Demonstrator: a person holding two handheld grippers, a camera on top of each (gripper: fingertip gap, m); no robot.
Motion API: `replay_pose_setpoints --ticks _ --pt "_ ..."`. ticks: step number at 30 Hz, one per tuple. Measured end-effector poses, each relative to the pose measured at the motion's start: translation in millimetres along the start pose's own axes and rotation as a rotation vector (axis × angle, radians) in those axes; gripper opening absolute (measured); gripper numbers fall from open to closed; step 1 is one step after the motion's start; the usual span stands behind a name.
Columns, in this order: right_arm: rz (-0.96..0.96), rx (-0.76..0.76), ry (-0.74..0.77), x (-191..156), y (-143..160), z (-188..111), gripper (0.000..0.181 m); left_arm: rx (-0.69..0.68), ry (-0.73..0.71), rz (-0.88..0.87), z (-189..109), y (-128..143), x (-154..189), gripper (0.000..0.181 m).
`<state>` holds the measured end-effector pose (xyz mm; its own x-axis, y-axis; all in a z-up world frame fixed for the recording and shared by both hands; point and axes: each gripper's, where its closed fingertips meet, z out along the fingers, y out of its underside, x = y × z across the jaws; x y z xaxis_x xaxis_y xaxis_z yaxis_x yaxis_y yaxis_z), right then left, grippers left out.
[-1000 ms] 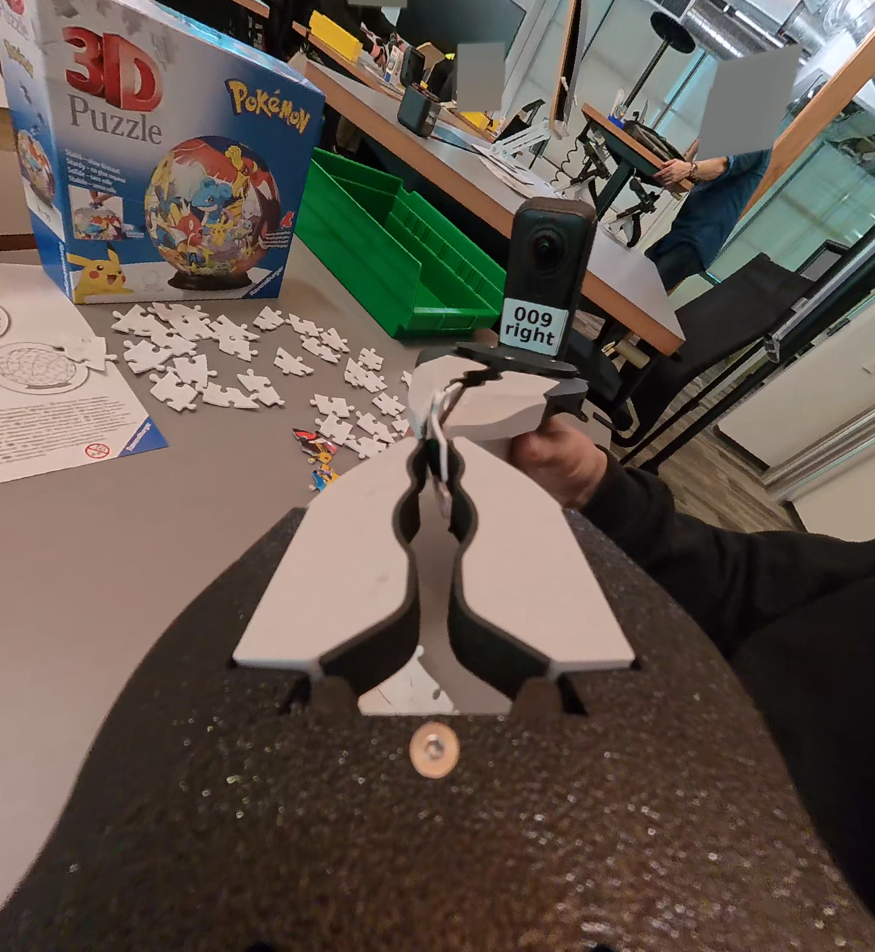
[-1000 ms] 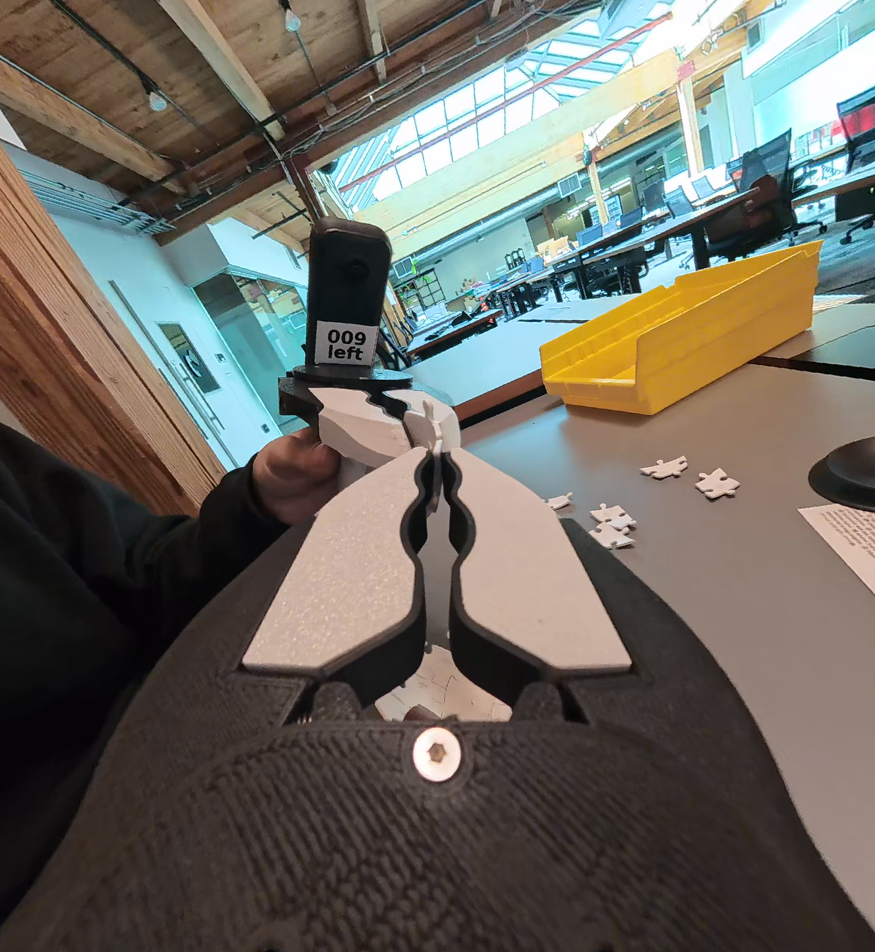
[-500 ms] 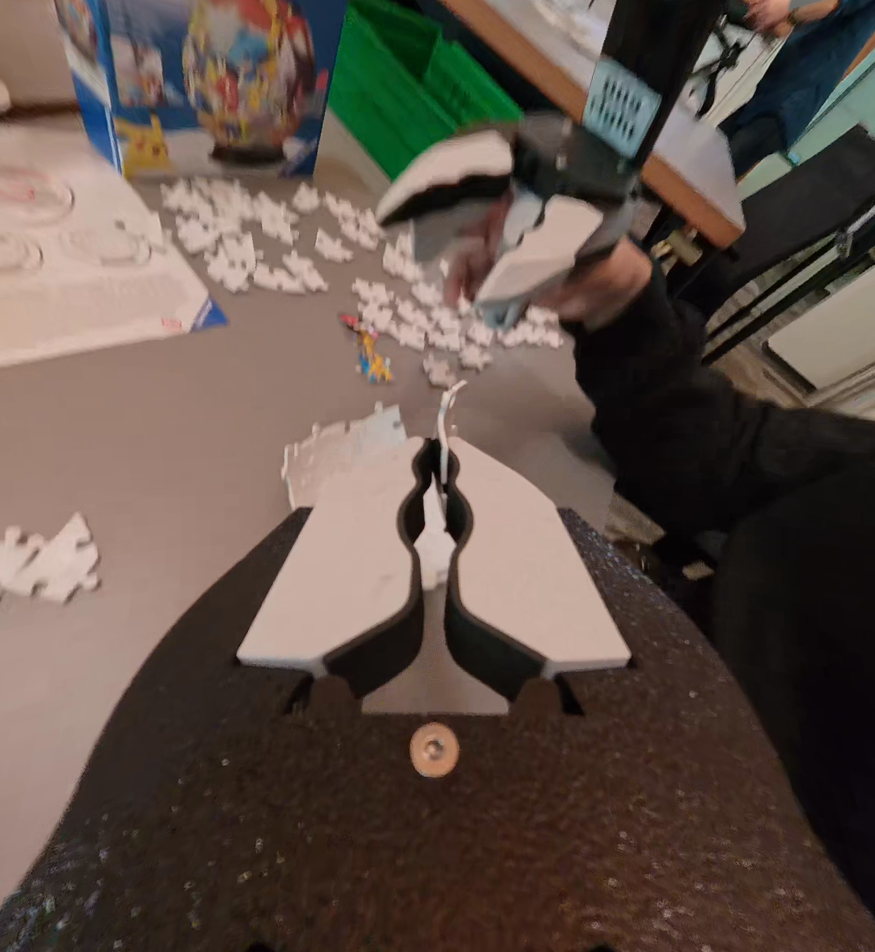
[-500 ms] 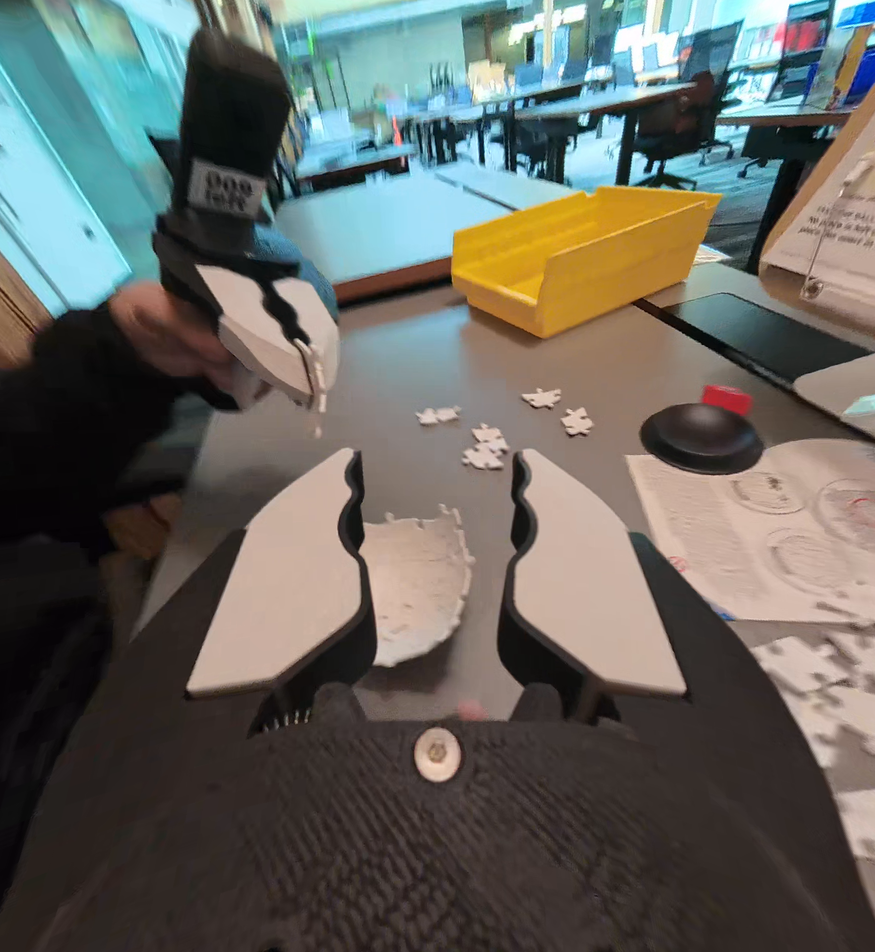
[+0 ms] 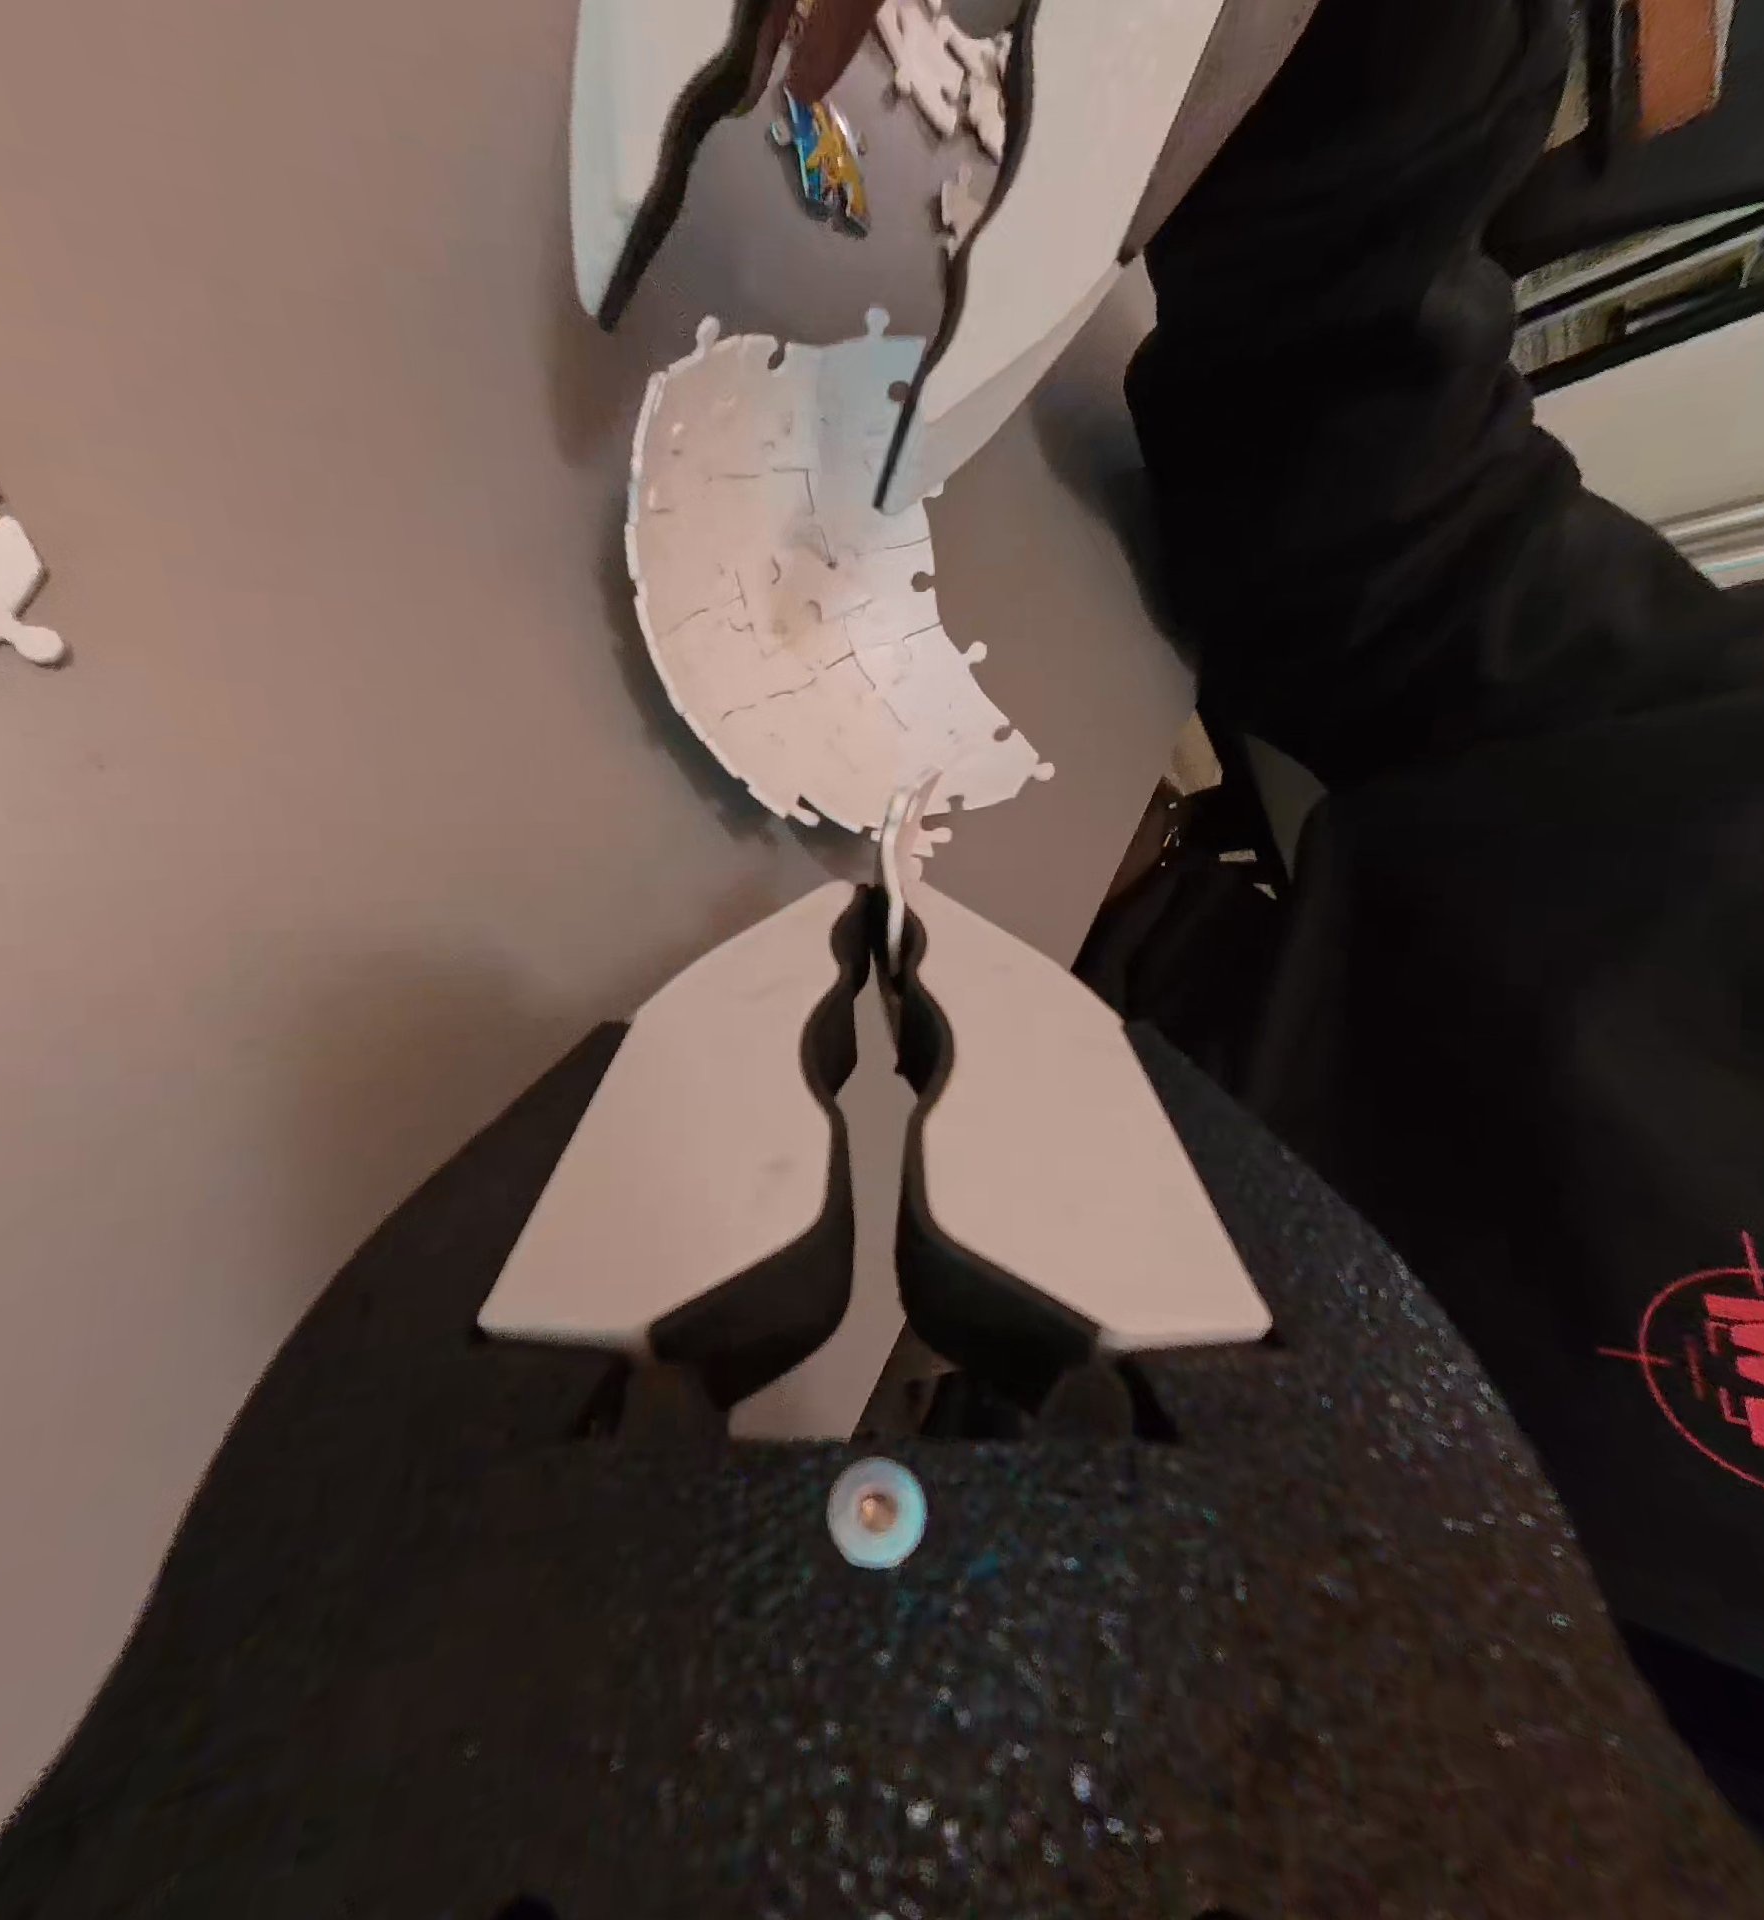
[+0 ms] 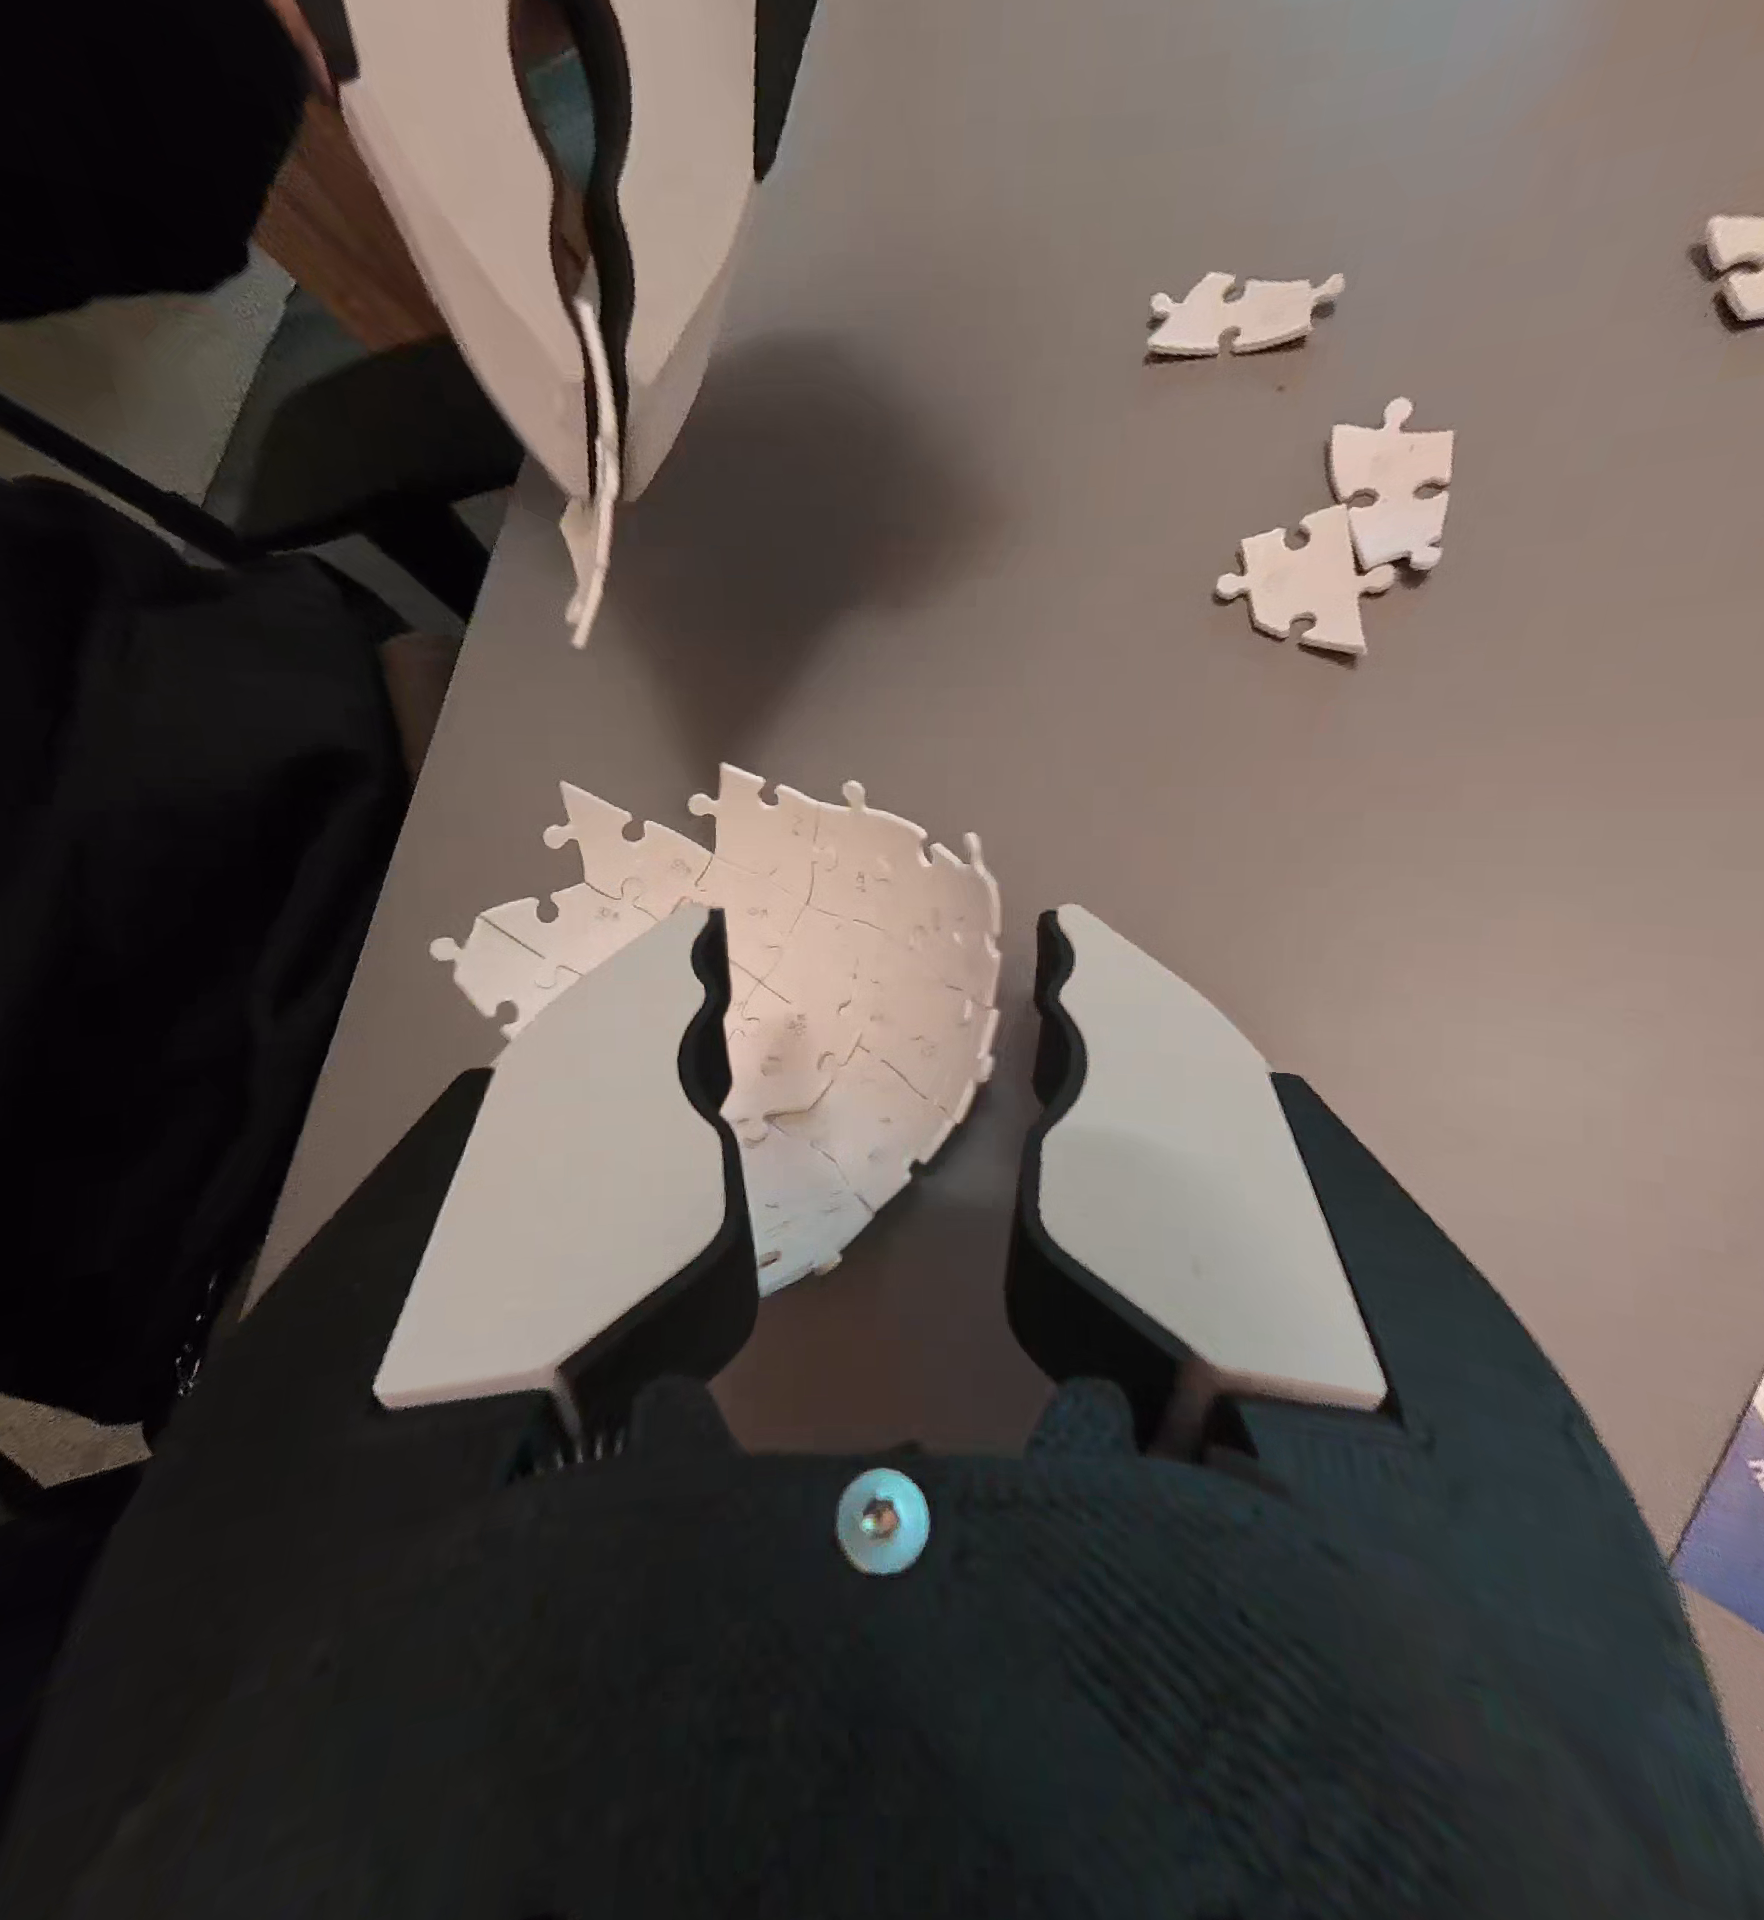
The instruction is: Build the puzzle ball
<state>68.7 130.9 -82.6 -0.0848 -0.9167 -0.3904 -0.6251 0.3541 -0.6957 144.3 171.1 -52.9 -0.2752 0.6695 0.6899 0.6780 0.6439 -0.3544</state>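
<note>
The left hand-held gripper (image 5: 883, 904) pinches a puzzle piece (image 5: 897, 847) edge-on just beside the curved shell (image 5: 805, 613) on the desk (image 5: 234, 831); the right hand-held gripper (image 6: 883, 951), spread, straddles the shell's far rim.

bare table (image 6: 1117, 644) between curved shell (image 6: 857, 997) and loose pieces (image 6: 1345, 530)

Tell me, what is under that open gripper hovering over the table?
Under the open right gripper lies the curved white puzzle shell, resting on the grey table. One gripper finger covers part of the shell's near edge, so that part cannot be seen.
</note>
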Motion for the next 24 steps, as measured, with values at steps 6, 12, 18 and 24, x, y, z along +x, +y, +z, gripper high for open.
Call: replay_pose_setpoints --ticks 6,12,18,24 --pt "0.059 -0.044 0.059 25.0 9.6 0.6 0.04 -0.09 -0.026 0.012 8.5 -1.8 -8.0 0.002" --pt "0.013 -0.056 -0.049 14.4 9.3 18.9 0.029 -0.122 -0.013 -0.012 12.6 -1.8 -10.0 0.002" --pt "0.005 -0.131 -0.092 5.2 18.3 28.4 0.005 -0.149 -0.023 -0.019 13.2 -2.8 -7.2 0.002" --pt "0.068 -0.115 -0.009 8.8 16.5 21.8 0.004 -0.19 -0.052 -0.029 11.8 -3.3 -5.9 0.002"
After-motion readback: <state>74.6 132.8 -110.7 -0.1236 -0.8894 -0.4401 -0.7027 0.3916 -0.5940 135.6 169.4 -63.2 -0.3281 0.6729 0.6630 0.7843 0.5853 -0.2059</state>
